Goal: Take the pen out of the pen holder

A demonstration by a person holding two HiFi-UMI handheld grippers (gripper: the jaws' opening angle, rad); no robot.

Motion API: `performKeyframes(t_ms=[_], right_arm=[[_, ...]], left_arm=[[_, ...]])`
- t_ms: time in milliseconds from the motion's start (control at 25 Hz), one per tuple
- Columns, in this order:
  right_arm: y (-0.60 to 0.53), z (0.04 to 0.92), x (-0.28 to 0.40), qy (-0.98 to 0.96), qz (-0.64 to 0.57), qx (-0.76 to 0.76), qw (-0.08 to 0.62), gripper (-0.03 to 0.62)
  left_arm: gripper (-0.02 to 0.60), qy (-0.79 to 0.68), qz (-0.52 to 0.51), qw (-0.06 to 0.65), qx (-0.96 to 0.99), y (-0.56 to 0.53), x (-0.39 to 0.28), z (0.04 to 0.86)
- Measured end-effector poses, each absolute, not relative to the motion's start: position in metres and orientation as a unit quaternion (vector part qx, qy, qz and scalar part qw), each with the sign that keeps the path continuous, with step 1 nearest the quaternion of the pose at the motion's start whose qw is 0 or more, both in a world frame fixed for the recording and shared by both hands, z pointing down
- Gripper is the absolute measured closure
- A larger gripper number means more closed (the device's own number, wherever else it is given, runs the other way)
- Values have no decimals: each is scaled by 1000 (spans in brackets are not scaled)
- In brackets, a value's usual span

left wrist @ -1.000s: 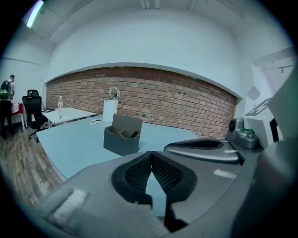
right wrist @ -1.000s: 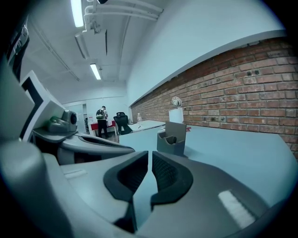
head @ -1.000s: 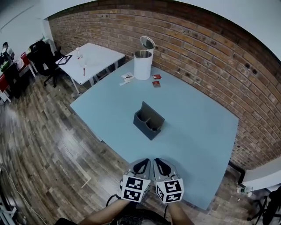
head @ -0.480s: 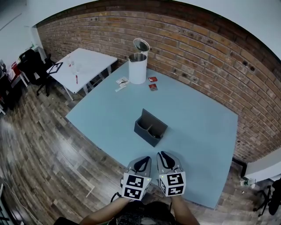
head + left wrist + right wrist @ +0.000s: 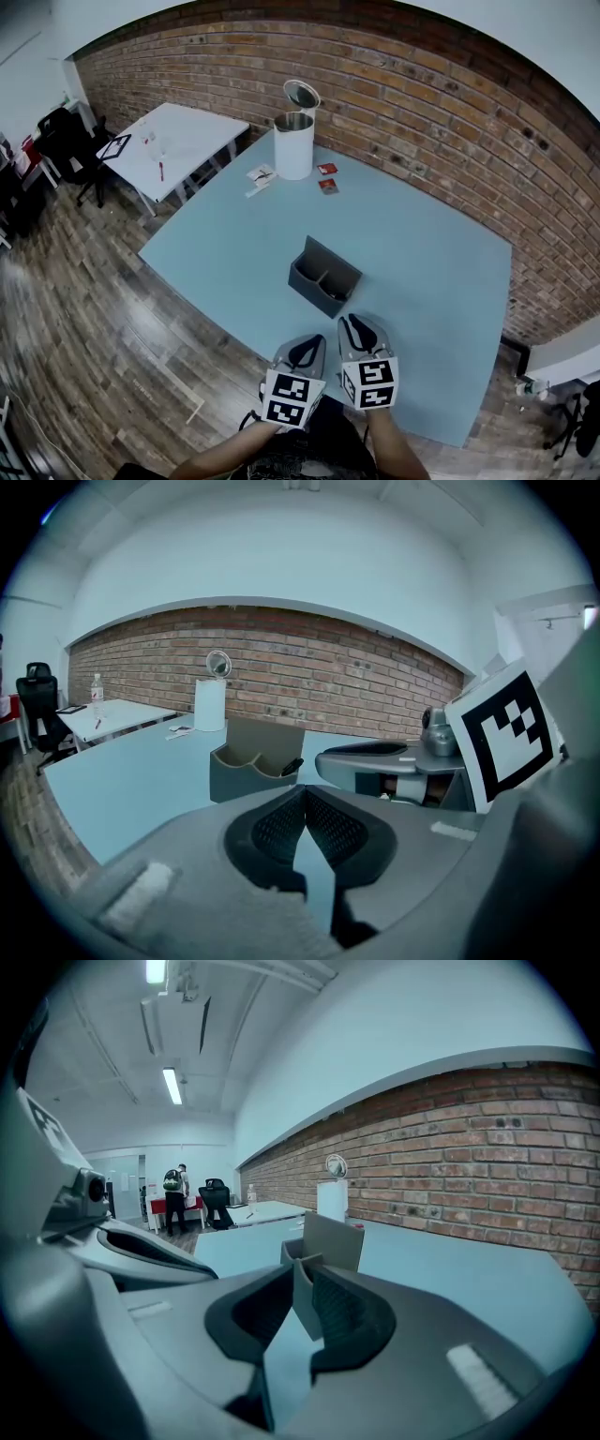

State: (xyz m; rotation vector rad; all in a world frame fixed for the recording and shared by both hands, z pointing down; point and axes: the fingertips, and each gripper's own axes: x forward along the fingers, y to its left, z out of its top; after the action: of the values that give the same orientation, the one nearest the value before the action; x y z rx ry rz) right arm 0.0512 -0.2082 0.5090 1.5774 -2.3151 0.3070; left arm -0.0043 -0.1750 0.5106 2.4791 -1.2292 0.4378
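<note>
A dark grey pen holder (image 5: 323, 277) with two compartments stands in the middle of the light blue table (image 5: 422, 244). In the left gripper view a dark pen end (image 5: 292, 766) leans out of the pen holder (image 5: 246, 769)'s right compartment. My left gripper (image 5: 306, 347) and right gripper (image 5: 354, 326) hover side by side over the table's near edge, short of the holder. Both are shut with nothing between the jaws. The right gripper (image 5: 298, 1274) points straight at the pen holder (image 5: 330, 1237); the left gripper (image 5: 303, 794) sits slightly further back.
A white canister (image 5: 293, 142) with an open lid stands at the table's far corner, with white papers (image 5: 261, 174) and two small red packets (image 5: 327, 177) nearby. A white table (image 5: 178, 136) and office chairs (image 5: 61, 136) are to the left. A brick wall (image 5: 441, 112) runs behind.
The head view has shifted a little to the left. The right gripper has edged forward towards the pen holder; the left gripper has hardly moved. Both stay shut.
</note>
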Motion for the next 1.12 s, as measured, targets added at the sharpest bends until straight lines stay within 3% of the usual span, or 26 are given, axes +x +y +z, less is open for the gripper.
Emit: performKeyframes(t_ms=[1120], right_arm=[[-268, 543, 46, -823, 140, 519, 182, 524]], left_arm=[[577, -474, 159, 176, 848, -231, -6, 517]])
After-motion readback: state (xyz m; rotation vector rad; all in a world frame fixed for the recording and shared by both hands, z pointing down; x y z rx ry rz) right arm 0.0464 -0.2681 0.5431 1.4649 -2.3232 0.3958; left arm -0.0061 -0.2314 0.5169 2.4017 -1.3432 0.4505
